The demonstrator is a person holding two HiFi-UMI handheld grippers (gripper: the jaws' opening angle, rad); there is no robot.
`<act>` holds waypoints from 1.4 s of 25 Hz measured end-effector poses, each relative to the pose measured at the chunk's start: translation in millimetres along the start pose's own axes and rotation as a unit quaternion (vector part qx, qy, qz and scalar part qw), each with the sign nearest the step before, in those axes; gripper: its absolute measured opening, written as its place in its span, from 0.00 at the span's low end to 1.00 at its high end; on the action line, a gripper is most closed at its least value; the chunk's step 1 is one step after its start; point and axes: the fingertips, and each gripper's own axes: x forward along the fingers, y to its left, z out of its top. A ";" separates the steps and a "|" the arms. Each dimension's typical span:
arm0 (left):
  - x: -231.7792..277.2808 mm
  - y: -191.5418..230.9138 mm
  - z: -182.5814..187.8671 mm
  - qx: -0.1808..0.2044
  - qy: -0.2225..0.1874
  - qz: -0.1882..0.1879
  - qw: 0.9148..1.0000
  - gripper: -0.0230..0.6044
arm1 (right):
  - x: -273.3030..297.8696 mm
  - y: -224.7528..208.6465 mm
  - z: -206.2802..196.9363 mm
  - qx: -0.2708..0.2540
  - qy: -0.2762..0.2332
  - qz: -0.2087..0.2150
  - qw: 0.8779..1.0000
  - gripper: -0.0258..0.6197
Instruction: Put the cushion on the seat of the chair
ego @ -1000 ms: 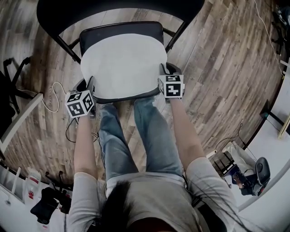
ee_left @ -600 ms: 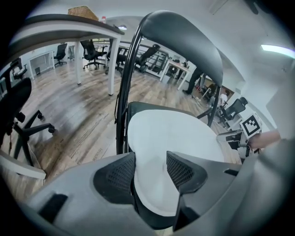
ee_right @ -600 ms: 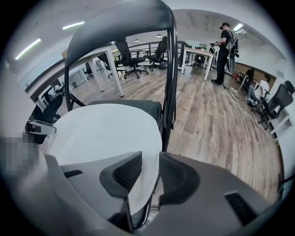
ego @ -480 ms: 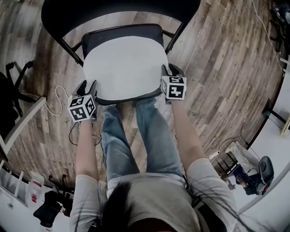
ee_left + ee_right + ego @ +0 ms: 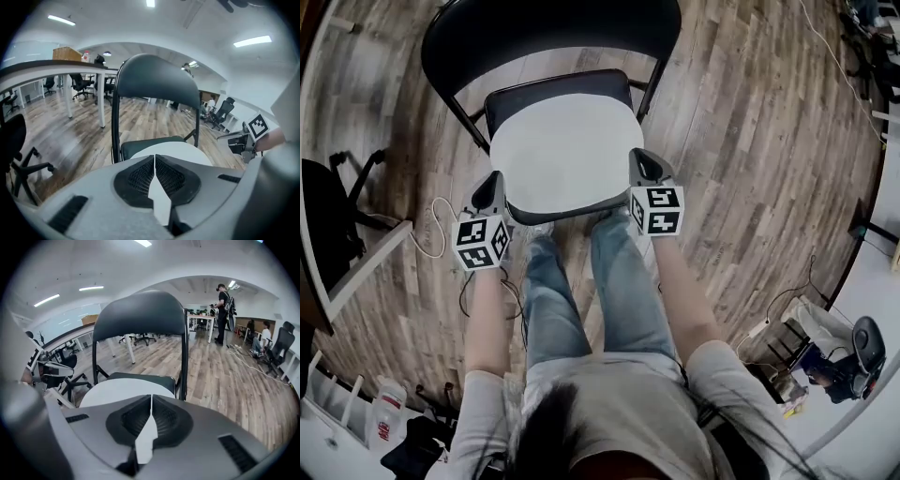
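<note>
Cushion lay on the chair seat, both grippers closed and empty

We saw the white cushion (image 5: 565,145) lying flat on the dark seat (image 5: 558,84) of the black folding chair (image 5: 649,80). It covered nearly the whole seat, and only a narrow dark strip of the seat showed behind it, under the curved backrest (image 5: 548,33). The front edge of the seat also showed as a thin dark line below the cushion.

The left gripper (image 5: 494,184) was just beside the front left corner of the seat. Its fingers had just been closing, and in the left gripper view they stood together with nothing between them. The right gripper (image 5: 638,161) was just beside the right edge of the cushion, near the front. In the right gripper view its fingers were together too, and they held nothing. In both gripper views the cushion was beyond the fingertips, not between the fingers.

The chair stood on a wooden floor (image 5: 750,141). Below the seat we saw the person's legs (image 5: 581,291) in blue jeans, with the knees close to the front edge of the seat. A thin white cable (image 5: 434,225) lay on the floor at the left, and a dark office chair (image 5: 333,206) stood further to the left
</note>
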 end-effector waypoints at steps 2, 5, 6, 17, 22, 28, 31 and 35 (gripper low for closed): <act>-15.1 -8.0 17.0 0.012 -0.017 -0.012 1.000 0.06 | -18.0 13.9 12.3 -0.009 -0.018 0.003 1.000 0.07; -36.2 -18.5 37.8 0.030 -0.033 -0.026 0.999 0.06 | -44.5 31.5 31.2 -0.017 -0.042 0.003 0.999 0.07; -43.0 -21.5 43.5 0.038 -0.035 -0.029 0.998 0.06 | -52.9 36.3 37.5 -0.017 -0.050 0.002 0.999 0.07; -126.7 -45.3 119.9 0.088 -0.100 -0.047 0.990 0.06 | -142.3 75.4 113.9 -0.023 -0.132 -0.009 0.991 0.07; -166.1 -57.1 150.6 0.091 -0.141 -0.056 0.984 0.06 | -182.5 89.3 137.3 -0.027 -0.162 -0.018 0.986 0.07; -214.7 -66.3 188.3 0.095 -0.191 -0.067 0.975 0.06 | -227.2 110.9 168.5 -0.047 -0.199 -0.020 0.979 0.07; -235.7 -72.2 204.1 0.098 -0.209 -0.075 0.970 0.06 | -249.4 117.3 184.3 -0.054 -0.217 -0.021 0.974 0.07; -261.6 -78.9 222.9 0.108 -0.232 -0.086 0.963 0.06 | -275.2 127.0 201.8 -0.061 -0.241 -0.026 0.968 0.07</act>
